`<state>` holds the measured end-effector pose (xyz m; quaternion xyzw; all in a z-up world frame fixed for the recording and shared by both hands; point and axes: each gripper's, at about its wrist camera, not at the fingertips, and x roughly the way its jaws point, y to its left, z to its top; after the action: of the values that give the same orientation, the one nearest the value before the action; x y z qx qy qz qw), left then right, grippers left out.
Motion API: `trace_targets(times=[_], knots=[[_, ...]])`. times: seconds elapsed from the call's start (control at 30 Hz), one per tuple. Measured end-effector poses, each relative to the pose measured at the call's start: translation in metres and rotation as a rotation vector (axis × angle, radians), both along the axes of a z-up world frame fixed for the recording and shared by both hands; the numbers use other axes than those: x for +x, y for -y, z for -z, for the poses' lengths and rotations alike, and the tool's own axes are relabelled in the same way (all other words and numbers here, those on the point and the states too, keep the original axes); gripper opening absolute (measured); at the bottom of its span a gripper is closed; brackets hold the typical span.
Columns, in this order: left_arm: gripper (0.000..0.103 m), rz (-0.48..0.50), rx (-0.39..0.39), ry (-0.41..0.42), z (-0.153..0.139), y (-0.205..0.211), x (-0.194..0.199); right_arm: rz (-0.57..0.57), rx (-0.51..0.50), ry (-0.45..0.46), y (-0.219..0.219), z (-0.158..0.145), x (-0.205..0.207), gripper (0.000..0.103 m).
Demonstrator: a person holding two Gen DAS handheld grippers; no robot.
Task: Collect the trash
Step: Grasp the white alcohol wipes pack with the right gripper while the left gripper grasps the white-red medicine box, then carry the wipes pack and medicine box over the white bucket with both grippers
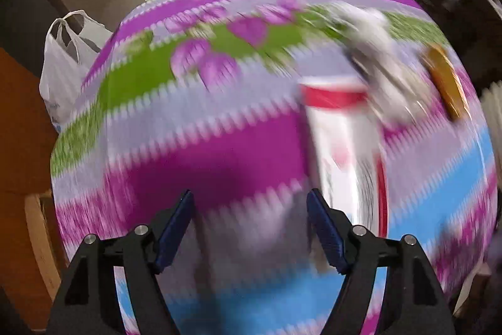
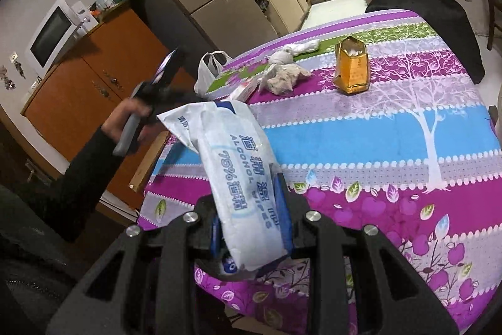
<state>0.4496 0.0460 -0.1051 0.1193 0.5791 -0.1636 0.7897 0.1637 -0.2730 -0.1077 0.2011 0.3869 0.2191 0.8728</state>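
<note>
My right gripper [image 2: 251, 212] is shut on a white alcohol wipes packet [image 2: 238, 175] and holds it above the near left edge of the table. My left gripper [image 1: 251, 225] is open and empty, blurred, above the purple flowered tablecloth [image 1: 219, 146]. A red and white box [image 1: 342, 140] lies just right of its fingers; it also shows in the right wrist view [image 2: 243, 90]. A crumpled clear bag with white tissue [image 2: 284, 74] lies on the table; it shows blurred in the left wrist view [image 1: 382, 65]. A white plastic bag [image 1: 66, 58] stands beside the table's far left edge.
An amber glass bottle [image 2: 353, 68] stands on the tablecloth [image 2: 392, 127] at the far middle. A black chair back [image 2: 433, 18] is behind the table. An orange cabinet [image 2: 84, 77] with a microwave [image 2: 51, 33] stands to the left.
</note>
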Motion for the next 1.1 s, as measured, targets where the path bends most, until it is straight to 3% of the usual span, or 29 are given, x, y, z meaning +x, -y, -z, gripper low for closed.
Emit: trace_targets(times=[0.1, 0.17, 0.23, 0.3, 0.33, 0.5, 0.7, 0.77, 0.83, 0.87, 0.93, 1.1], knots=[[0.076, -0.085, -0.153, 0.04, -0.019, -0.021, -0.043, 0.038, -0.021, -0.003, 0.005, 0.003, 0.0, 0.028], [0.083, -0.191, -0.215, 0.102, -0.028, -0.03, -0.065, 0.082, -0.061, -0.021, 0.006, 0.008, 0.003, 0.028], [0.095, -0.203, -0.25, 0.2, -0.039, -0.023, -0.082, 0.129, -0.101, -0.042, 0.008, 0.011, 0.007, 0.028], [0.098, -0.182, -0.176, 0.323, -0.042, -0.004, -0.093, 0.167, -0.145, -0.06, 0.009, 0.012, 0.01, 0.027], [0.098, -0.166, -0.145, 0.341, -0.04, 0.008, -0.091, 0.185, -0.167, -0.066, 0.01, 0.012, 0.01, 0.027], [0.098, -0.115, -0.072, 0.288, -0.014, 0.042, -0.063, 0.211, -0.206, -0.068, 0.016, 0.014, 0.008, 0.028], [0.098, -0.101, -0.024, 0.277, 0.014, 0.049, -0.049, 0.214, -0.209, -0.075, 0.019, 0.016, 0.004, 0.027], [0.094, -0.098, -0.049, 0.256, 0.021, 0.046, -0.046, 0.212, -0.208, -0.075, 0.017, 0.016, 0.006, 0.027], [0.077, -0.102, -0.073, 0.222, 0.027, 0.044, -0.044, 0.211, -0.214, -0.072, 0.014, 0.015, 0.007, 0.027], [0.076, -0.113, -0.084, 0.231, 0.029, 0.042, -0.046, 0.211, -0.216, -0.073, 0.013, 0.016, 0.009, 0.027], [0.052, -0.11, -0.086, 0.254, 0.028, 0.042, -0.051, 0.211, -0.217, -0.078, 0.013, 0.017, 0.011, 0.027], [0.042, -0.125, -0.094, 0.277, 0.019, 0.043, -0.062, 0.208, -0.234, -0.082, 0.009, 0.016, 0.013, 0.027]])
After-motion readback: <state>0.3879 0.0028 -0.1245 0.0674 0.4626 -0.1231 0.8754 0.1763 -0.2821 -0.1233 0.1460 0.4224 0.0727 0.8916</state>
